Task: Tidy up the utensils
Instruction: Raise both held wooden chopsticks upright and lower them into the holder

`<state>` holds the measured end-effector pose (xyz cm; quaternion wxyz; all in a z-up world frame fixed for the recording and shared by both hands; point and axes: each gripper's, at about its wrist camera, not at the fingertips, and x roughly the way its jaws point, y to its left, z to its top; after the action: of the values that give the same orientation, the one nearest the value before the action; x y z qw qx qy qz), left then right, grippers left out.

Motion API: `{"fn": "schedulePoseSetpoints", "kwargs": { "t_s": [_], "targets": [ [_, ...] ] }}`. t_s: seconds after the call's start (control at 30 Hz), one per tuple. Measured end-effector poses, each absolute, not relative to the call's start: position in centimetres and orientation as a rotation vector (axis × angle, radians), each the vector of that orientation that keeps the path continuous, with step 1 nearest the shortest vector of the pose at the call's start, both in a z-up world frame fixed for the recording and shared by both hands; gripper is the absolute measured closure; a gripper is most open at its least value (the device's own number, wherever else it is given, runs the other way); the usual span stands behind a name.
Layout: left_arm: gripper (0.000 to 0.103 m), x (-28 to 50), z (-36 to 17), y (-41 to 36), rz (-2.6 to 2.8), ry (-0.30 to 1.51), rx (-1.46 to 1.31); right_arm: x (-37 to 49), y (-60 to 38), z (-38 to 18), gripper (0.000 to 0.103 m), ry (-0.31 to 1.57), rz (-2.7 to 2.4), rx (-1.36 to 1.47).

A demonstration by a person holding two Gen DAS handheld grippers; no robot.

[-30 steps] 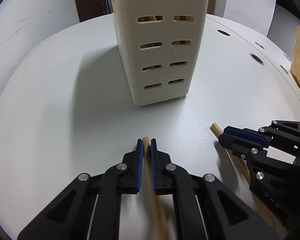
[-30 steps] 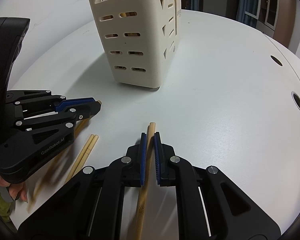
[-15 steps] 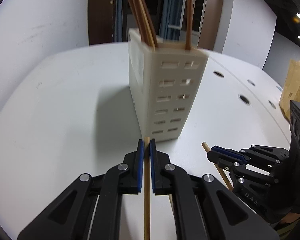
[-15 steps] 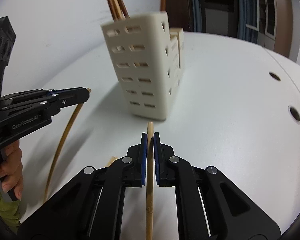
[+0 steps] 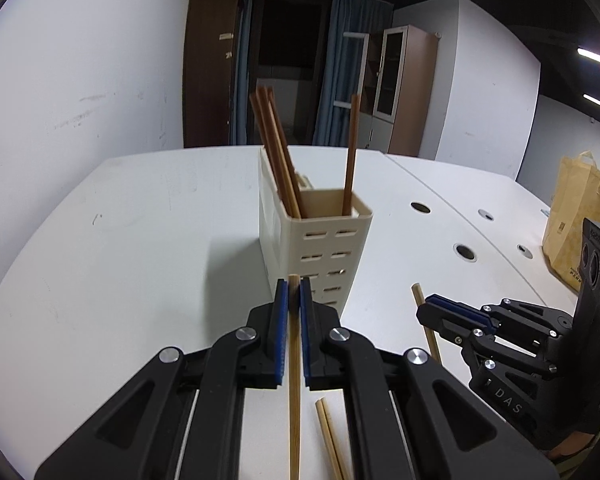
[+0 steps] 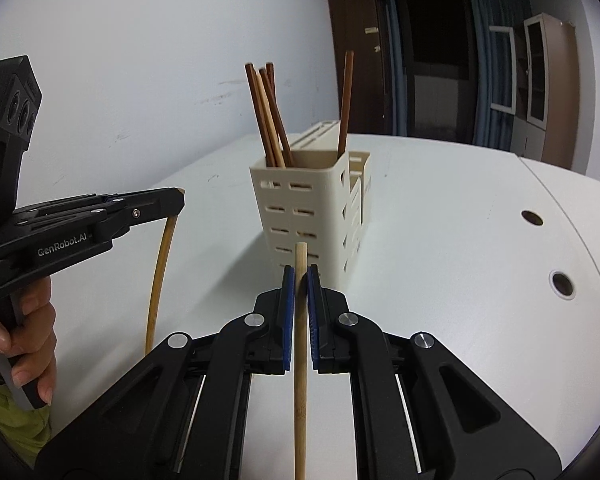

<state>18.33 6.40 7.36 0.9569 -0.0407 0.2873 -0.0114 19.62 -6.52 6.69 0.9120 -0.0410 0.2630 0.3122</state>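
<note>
On the white table (image 5: 112, 264), at twelve o'clock from both cameras: cream slotted utensil holder (image 5: 324, 248), upright, with dark brown chopsticks (image 5: 278, 152) leaning in its open top. At six o'clock in the left view, left hand-held gripper (image 5: 294, 300) clamped narrow on a pale bamboo chopstick (image 5: 295, 380), tip poking just past the blue pads, a loose pale pair (image 5: 330, 444) lying on the table at five o'clock. Right hand-held gripper (image 6: 300, 284) likewise pinched narrow on a second pale chopstick (image 6: 300, 360), seen at four o'clock in the left view; both near the holder, apart from it.
</note>
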Motion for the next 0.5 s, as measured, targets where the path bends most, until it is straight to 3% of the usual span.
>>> {"fn": "schedulePoseSetpoints", "kwargs": {
  "t_s": [0.5],
  "targets": [
    [0.097,17.3,12.3,5.5,-0.007,0.468,-0.018,19.8,-6.8,11.6,0.097,0.430,0.648,-0.089]
  ]
}}
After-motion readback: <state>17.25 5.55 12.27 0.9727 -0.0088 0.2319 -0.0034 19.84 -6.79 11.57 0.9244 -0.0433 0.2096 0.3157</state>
